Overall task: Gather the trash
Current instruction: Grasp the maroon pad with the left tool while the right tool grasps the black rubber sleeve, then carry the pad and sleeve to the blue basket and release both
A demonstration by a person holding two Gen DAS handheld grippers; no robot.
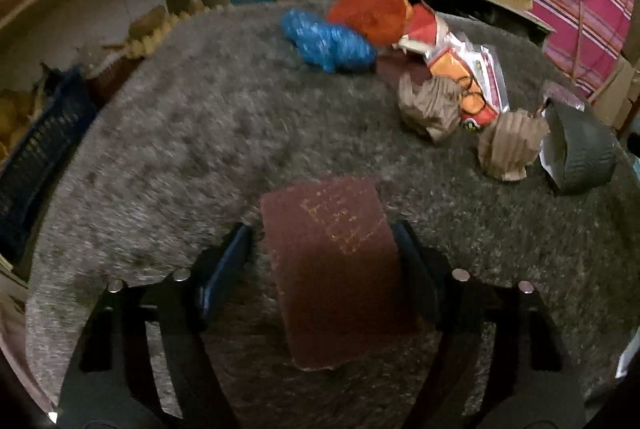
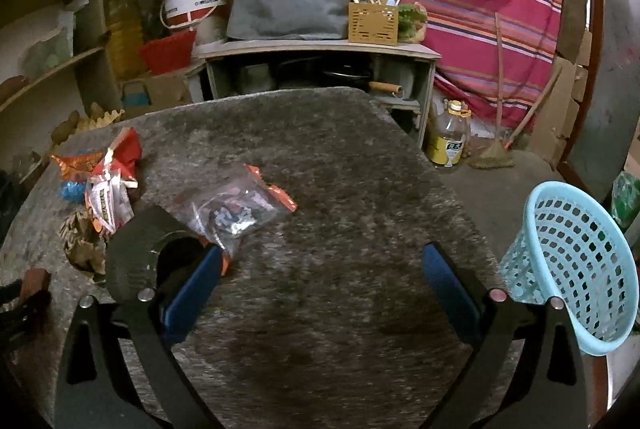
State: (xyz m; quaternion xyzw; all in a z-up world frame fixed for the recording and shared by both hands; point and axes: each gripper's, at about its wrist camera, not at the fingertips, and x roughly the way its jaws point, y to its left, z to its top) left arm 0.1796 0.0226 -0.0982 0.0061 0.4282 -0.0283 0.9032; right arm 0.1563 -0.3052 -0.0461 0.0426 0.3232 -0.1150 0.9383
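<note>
The light blue basket (image 2: 576, 269), its inside hidden, stands right of the wide-open right gripper (image 2: 324, 269), while the left gripper (image 1: 324, 253) brackets a maroon pad (image 1: 340, 269), contact unclear.

Table covered in a shaggy grey-brown cloth (image 1: 168, 133). Lying on it: dark red scouring pad (image 1: 340, 269) at the near edge; crumpled blue bag (image 1: 326, 43) touching an orange one (image 1: 370, 9) at the far side; red-and-white wrappers (image 1: 468, 77); two crumpled brown paper wads (image 1: 430, 107) (image 1: 510, 145); dark tape roll (image 1: 582, 153); clear plastic packet (image 2: 236, 207), orange-edged, near the middle.
</note>
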